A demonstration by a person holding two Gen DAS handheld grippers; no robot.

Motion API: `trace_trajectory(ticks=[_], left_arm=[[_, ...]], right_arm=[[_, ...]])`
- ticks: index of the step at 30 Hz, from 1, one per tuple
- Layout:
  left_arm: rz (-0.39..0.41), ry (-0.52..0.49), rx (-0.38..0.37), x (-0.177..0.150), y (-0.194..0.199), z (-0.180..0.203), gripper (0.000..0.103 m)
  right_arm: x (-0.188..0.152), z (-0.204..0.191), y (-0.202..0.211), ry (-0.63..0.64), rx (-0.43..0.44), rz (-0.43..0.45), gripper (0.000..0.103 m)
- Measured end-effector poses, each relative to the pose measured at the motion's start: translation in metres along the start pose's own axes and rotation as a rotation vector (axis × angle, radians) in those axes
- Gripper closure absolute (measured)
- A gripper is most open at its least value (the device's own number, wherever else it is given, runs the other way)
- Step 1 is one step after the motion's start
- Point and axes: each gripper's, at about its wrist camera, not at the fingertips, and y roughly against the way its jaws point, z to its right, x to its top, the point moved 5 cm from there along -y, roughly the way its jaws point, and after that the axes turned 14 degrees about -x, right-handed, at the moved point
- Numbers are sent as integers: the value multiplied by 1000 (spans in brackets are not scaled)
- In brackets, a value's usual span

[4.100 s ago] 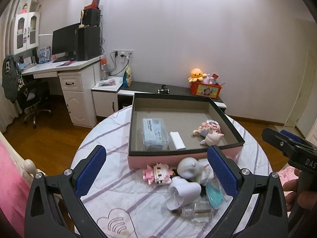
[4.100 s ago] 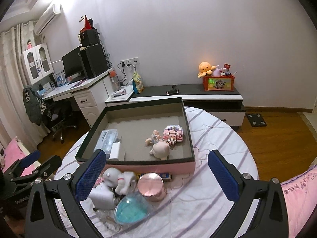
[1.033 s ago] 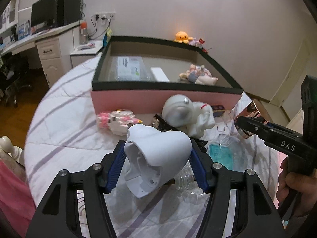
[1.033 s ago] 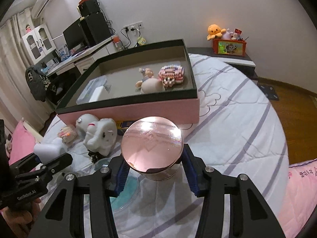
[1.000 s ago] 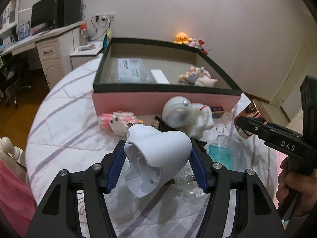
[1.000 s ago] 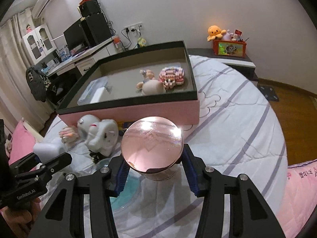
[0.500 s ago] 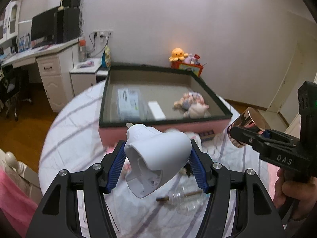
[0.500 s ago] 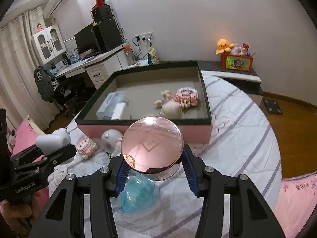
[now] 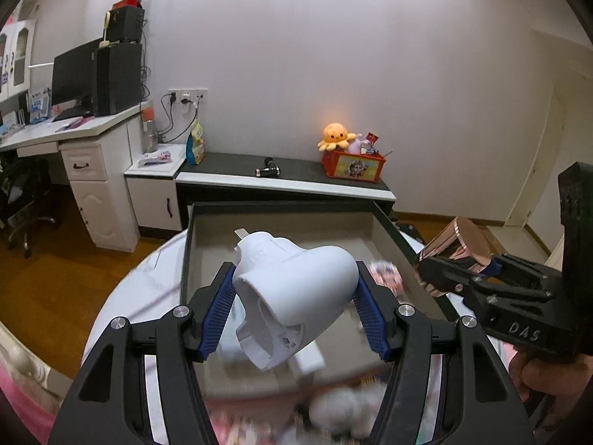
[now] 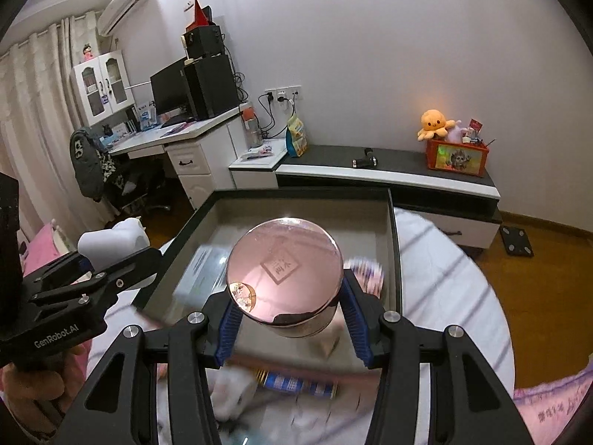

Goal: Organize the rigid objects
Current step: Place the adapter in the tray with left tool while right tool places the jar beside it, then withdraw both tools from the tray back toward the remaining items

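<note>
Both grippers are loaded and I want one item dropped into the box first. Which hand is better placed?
Left, marginally: its white shell already hangs over the box floor, while the right's pink jar sits nearer the front wall.

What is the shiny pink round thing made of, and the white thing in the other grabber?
The round jar in the right gripper looks like metal or mirror-coated plastic: its rose-gold lid reflects the room like a mirror. I can't tell which. The white shell in the left gripper looks like hard matte plastic: dull, smooth, with moulded ribs inside its hollow end.
</note>
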Motion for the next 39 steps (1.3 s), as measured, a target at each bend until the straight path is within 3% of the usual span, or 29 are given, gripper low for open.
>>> trace_trajectory(ticks=[8,15,16,17,19,21,25,26,39], left_arm=[[-68,16,1,17,-63,-27,40],[-127,30,16,12,-89,-36,39],[-131,30,25,11,-90,-38,35],[-136,26,38,11,-91,-39,22],[-116,24,72,12,-85,-42,14],[-92,28,75,12,-73,-44,5],[-40,28,89,9,-43,-45,2],[-30,34,90,7,-35,-44,1],[31,56,126,-29,52,-20,0]], right_arm=[[14,5,-64,-7,-22,-72,52],[9,8,-90,0,-39,-125,51],[8,8,-92,3,-41,-134,51],[8,8,-94,5,-39,-141,51],[6,8,-93,4,-43,-143,40],[5,14,-88,-15,-72,-133,18],[2,19,-71,-47,-76,-120,15],[0,20,-64,-52,-87,-113,2],[-20,18,16,-142,-104,-45,0]])
